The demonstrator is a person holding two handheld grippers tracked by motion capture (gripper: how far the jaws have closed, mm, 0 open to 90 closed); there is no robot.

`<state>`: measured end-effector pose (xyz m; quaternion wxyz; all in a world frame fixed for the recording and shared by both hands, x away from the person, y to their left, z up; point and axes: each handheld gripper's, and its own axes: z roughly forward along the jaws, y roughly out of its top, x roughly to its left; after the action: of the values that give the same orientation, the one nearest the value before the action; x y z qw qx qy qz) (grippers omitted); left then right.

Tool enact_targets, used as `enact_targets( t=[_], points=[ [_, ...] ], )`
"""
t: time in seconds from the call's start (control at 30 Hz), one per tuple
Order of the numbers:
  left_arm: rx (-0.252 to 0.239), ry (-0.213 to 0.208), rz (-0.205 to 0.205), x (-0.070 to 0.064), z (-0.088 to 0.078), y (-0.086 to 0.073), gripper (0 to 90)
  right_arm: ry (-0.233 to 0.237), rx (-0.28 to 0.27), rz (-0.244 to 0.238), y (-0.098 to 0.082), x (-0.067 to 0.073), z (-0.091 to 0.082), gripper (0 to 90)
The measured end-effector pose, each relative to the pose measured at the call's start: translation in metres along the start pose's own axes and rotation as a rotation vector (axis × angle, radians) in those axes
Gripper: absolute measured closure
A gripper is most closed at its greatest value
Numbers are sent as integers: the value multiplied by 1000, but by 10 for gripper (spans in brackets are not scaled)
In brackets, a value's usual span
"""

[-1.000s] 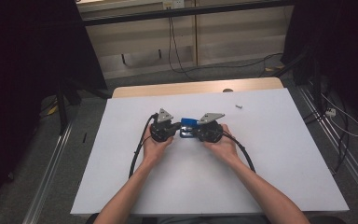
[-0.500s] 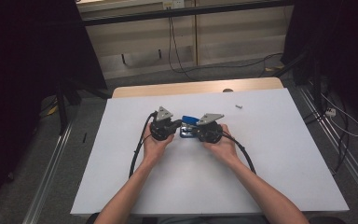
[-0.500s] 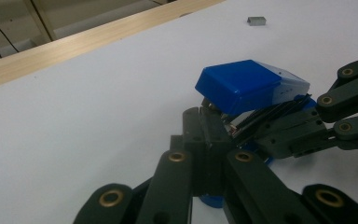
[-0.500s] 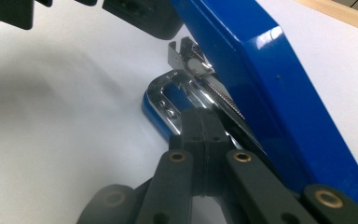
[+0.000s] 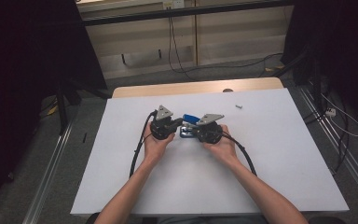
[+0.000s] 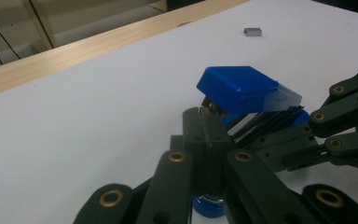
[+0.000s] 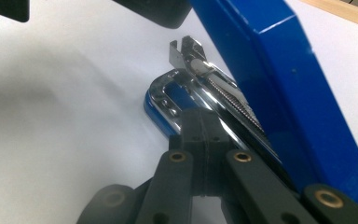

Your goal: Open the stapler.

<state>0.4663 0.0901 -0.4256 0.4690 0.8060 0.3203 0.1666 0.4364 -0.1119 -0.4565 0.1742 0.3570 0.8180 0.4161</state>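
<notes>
Nothing has changed over the last second, as far as we can see from the high view: the white surface (image 5: 279, 154), our forearms, both grippers and the stapler between them lie where they lay in the two earlier pictures. We read that as a held position rather than a move in progress.

The left gripper (image 5: 178, 124) and right gripper (image 5: 192, 132) meet at the middle of the surface, tips pointing toward each other. Between them sits the blue stapler (image 5: 189, 119), its base on the surface and its lid swung up.

In the left gripper view our jaws are together at the stapler's near end, their tips against its metal part below the raised lid (image 6: 237, 87); whether they actually pinch it we cannot tell. In the right gripper view our jaws are likewise together, lying along the shiny staple rail (image 7: 223, 100) with the lid standing tilted beside them; again a firm grip is not clear.

Far off, near the wooden edge, a small grey block (image 5: 237, 106), probably a strip of staples, lies well apart from the stapler.

We judge the stapler is open and steadied for loading, and the staples remain to be fetched.
</notes>
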Motion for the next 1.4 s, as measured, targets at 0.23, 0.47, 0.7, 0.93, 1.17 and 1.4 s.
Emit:
enact_targets(
  t=[0.23, 0.47, 0.7, 0.93, 1.17, 1.4],
  points=[
    [-6, -3, -2, -1, -1, 2, 900, -11, -54, 23, 4, 3, -2, 900],
    [-10, 3, -2, -4, -2, 5, 900, -29, -107, 44, 9, 8, -2, 900],
    [-28, -12, 3, -9, -5, 11, 900, -42, -125, 55, 14, 11, 0, 900],
    [-22, -7, -12, -4, -4, 9, 900, -93, -149, 45, 16, 13, 0, 900],
    [14, 6, -39, 2, 1, 2, 900, -114, -158, 40, 16, 13, 0, 900],
    [26, -1, 2, -1, 8, 4, 900, -115, -150, 41, 15, 13, 1, 900]
  ],
)
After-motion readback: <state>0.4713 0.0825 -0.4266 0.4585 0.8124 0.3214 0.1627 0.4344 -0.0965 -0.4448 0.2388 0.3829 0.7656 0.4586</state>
